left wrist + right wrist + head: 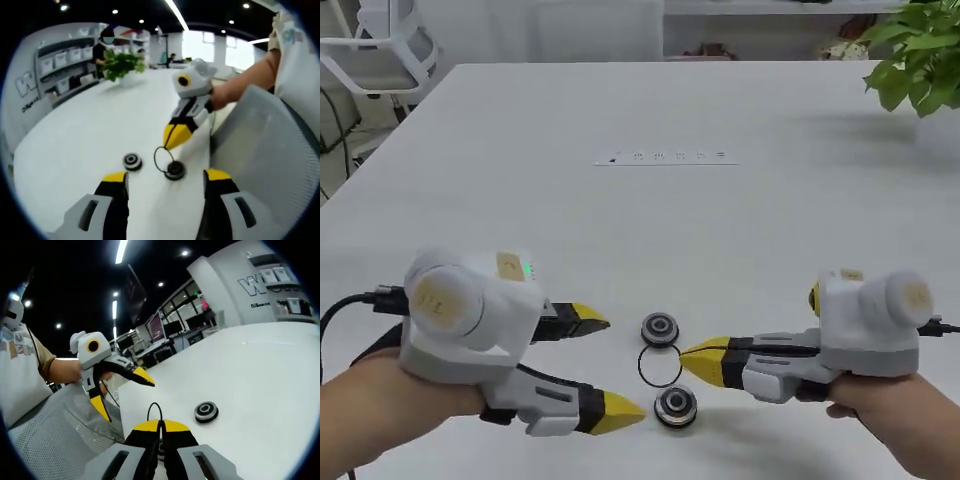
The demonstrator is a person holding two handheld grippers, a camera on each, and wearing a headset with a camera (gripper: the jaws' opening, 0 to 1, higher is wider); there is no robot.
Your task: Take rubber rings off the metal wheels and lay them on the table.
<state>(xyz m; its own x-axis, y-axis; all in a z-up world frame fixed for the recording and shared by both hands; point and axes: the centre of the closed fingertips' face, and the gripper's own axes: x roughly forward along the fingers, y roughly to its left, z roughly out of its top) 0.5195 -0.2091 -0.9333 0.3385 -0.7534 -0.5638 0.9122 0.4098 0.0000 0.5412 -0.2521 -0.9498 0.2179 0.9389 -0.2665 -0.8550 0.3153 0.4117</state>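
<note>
Two small metal wheels lie on the white table (740, 200): the far wheel (660, 328) (132, 161) (206, 411) and the near wheel (676, 404) (175, 171). Between them a thin black rubber ring (651, 372) (157, 159) (151, 410) stands as a loop, its lower edge reaching the near wheel. My right gripper (692, 361) (172, 140) (160, 427) is shut on the ring's right side. To the left of both wheels my left gripper (610, 365) (165, 177) (125, 397) is open, one jaw near each wheel, holding nothing.
A flat strip with small marks (665, 157) lies mid-table. A green plant (918, 55) (120, 64) stands at the far right corner, and a white chair (380, 50) beyond the far left. A grey mesh chair back (265, 150) (55, 435) is close behind the near edge.
</note>
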